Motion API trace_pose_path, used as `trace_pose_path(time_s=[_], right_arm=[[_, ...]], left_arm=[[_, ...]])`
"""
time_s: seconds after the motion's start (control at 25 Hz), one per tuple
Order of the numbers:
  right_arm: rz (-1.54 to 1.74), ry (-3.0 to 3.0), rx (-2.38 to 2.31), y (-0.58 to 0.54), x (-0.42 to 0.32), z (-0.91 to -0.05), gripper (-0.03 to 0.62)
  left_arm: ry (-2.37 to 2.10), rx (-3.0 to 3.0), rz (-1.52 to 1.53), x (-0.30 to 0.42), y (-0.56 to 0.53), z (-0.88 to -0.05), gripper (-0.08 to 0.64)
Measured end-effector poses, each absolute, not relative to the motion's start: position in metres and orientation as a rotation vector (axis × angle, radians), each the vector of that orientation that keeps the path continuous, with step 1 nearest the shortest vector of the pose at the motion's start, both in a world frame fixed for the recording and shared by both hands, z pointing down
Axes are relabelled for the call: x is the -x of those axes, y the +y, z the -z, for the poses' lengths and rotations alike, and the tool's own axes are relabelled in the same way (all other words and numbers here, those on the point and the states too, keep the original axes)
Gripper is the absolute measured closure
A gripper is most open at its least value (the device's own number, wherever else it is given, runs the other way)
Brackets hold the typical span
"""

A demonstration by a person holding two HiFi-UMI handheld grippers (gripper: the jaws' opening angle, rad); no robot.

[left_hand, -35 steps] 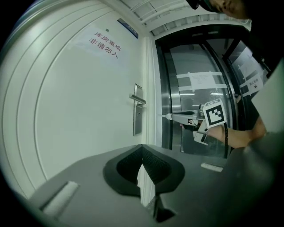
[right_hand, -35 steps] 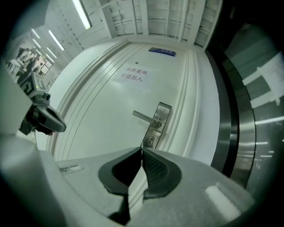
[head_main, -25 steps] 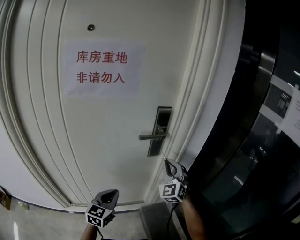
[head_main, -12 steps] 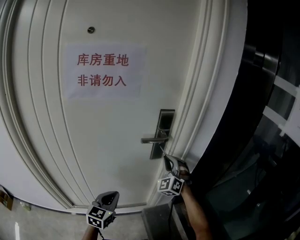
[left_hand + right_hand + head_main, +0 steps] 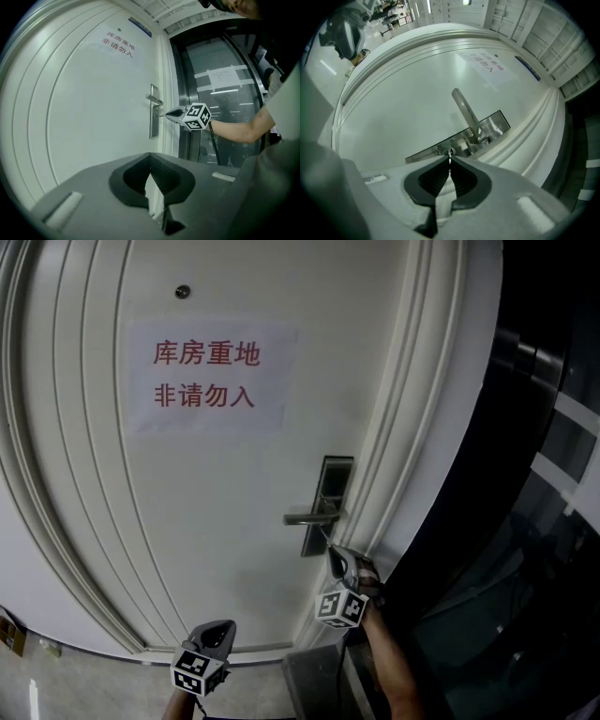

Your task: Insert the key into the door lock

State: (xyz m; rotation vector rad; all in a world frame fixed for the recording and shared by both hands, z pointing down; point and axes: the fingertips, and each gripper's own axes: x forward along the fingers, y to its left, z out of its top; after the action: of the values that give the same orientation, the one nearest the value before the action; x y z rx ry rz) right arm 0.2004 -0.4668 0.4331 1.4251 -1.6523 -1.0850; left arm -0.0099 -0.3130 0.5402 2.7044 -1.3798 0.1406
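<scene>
The white door carries a steel lock plate with a lever handle. My right gripper is held just below the handle, against the plate's lower end, shut on a small metal key. In the right gripper view the key's tip reaches the round keyhole on the lock plate; how deep it sits I cannot tell. The left gripper view shows the key bridging right gripper and plate. My left gripper hangs low by the door's bottom, shut and empty.
A paper sign with red characters is stuck on the door above the lock. The white door frame runs along the lock's right side. Dark glass panels stand to the right, and a person's forearm reaches in behind the right gripper.
My right gripper has moved up toward the lock plate and rolled a little, bringing the key to the keyhole. The left gripper has stayed where it was.
</scene>
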Motion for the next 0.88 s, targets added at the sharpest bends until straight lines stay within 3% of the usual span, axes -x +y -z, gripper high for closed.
trace_pose_path(time_s=[0.88], right_arm=[[1.119, -1.623, -1.379, -0.4666, -0.2025, -0.4339, 0.581]], left_arm=[[-1.381, -2.7, -0.137, 0.0051, -0.3142, -0.544, 0.557]])
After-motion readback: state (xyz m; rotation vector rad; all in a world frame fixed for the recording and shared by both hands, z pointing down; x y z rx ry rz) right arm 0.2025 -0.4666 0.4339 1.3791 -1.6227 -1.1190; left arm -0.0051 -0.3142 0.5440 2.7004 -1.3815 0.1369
